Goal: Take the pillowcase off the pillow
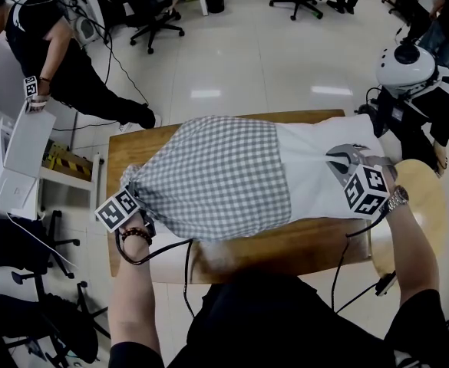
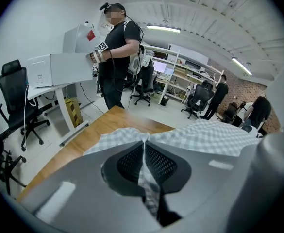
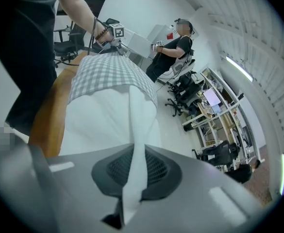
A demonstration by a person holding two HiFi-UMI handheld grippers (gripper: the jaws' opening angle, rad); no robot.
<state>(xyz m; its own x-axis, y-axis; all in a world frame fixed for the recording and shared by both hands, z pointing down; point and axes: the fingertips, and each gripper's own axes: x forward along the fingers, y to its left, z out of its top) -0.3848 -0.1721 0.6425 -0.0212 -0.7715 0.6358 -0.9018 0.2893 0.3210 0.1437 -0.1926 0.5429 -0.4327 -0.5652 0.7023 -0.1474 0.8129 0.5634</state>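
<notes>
A grey-and-white checked pillowcase [image 1: 216,176] covers the left part of a white pillow [image 1: 320,176] that lies across the wooden table [image 1: 285,248]. My left gripper [image 1: 132,198] is shut on a pinch of the checked pillowcase [image 2: 144,149] at its left end. My right gripper [image 1: 345,159] is shut on a fold of the bare white pillow [image 3: 134,144] at the right end. In the right gripper view the pillowcase [image 3: 108,72] lies beyond the white part, with the left gripper [image 3: 113,33] at its far end.
A person in black [image 1: 63,60] stands at the far left holding a white box [image 1: 24,140]. Another person with a white helmet [image 1: 408,71] stands at the table's right end by a round wooden stool [image 1: 424,198]. Office chairs [image 1: 155,18] stand behind.
</notes>
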